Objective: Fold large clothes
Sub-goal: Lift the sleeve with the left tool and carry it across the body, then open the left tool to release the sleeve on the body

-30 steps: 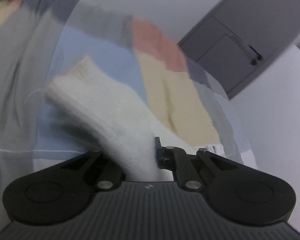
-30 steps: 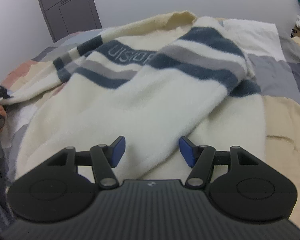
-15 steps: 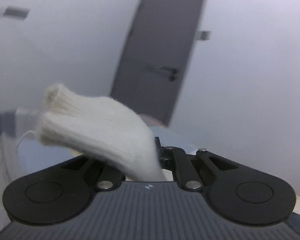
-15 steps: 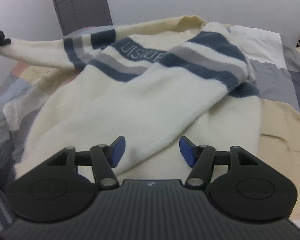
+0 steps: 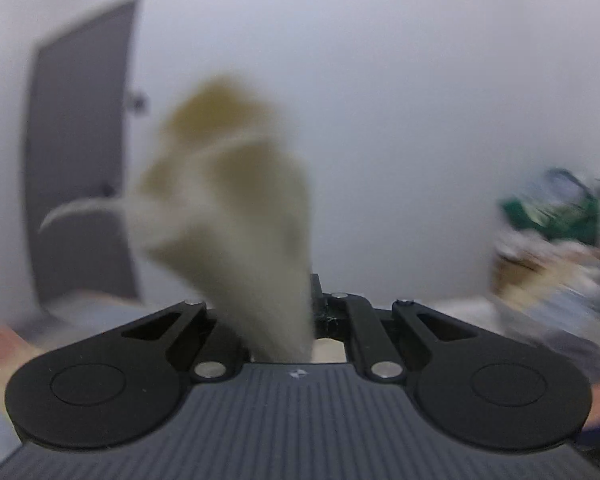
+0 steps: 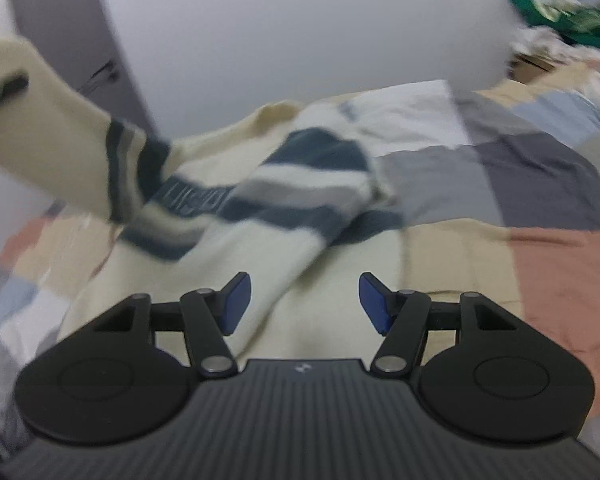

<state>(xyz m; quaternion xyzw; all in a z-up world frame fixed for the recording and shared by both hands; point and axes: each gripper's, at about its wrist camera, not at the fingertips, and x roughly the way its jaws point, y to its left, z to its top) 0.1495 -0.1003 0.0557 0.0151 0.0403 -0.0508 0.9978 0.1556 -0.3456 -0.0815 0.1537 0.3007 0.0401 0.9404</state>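
Sleeve lifted off the bed since 1 second ago.

Your left gripper (image 5: 296, 312), clenched on the fuzzy cream sweater's cuff (image 5: 236, 216), now faces the grey door (image 5: 80, 152). Your right gripper (image 6: 304, 300) hangs released over the cream navy-striped knit sweater (image 6: 228, 216), spread from 9 to 12 o'clock on the patchwork bedspread (image 6: 540, 184).

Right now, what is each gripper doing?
Left gripper: closed on the sweater's sleeve.
Right gripper: open, holding nothing, above the sweater.
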